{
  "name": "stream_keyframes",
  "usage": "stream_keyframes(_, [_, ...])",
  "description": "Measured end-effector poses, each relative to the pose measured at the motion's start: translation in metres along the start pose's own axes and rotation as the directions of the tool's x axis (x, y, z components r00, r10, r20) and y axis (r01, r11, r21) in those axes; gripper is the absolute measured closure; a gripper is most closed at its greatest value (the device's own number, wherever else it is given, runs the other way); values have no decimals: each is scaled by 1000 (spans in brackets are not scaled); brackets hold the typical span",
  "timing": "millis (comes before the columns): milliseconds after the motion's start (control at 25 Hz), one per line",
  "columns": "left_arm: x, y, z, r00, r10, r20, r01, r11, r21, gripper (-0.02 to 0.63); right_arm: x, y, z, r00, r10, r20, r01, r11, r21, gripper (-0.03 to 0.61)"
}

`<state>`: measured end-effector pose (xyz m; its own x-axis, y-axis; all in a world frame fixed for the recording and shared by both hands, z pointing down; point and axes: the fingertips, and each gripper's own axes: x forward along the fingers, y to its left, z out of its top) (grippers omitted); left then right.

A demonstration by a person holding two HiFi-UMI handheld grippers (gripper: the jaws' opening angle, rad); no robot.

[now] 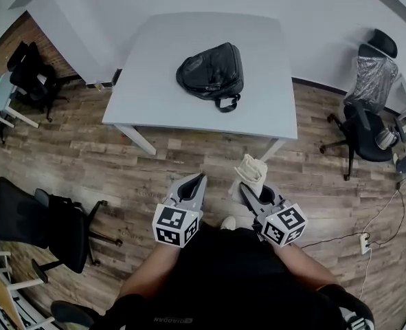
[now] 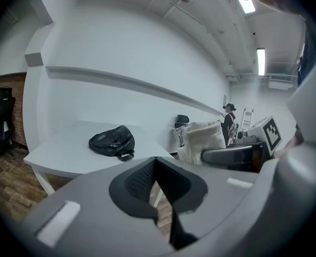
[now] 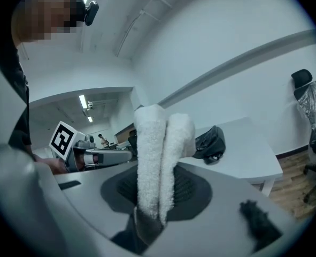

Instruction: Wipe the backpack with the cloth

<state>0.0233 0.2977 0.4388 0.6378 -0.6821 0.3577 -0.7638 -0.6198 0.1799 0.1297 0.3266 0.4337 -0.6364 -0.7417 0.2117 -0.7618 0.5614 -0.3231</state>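
A black backpack [image 1: 211,72] lies on its side at the middle of a white table [image 1: 154,81], well ahead of both grippers. In the head view my right gripper [image 1: 249,188] is shut on a folded white cloth [image 1: 251,169], held over the wooden floor short of the table's near edge. The right gripper view shows the cloth [image 3: 158,159] sticking up between the jaws, with the backpack [image 3: 210,142] beyond it. My left gripper [image 1: 197,183] hangs beside the right one, shut and holding nothing. Its own view shows the backpack [image 2: 113,142] on the table [image 2: 61,154].
Black office chairs stand at the far left [image 1: 31,71], near left [image 1: 44,222] and right [image 1: 371,126]. A cable runs to a floor socket [image 1: 364,241] on the right. The table's legs [image 1: 139,139] face me. A person [image 2: 229,119] stands far off.
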Motion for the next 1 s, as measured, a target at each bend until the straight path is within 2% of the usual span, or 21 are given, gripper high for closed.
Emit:
stream_keyframes(360, [5,4,-16,997,56,-52,-57,998,-29,607,0,-23,-4,1000,12,7,-12,999,40,485])
stream_keyframes(1000, [56,29,6,998,57,-32,-58,998,-17,607,25,-61,-3,1000,10,-18,-9,999,42,485])
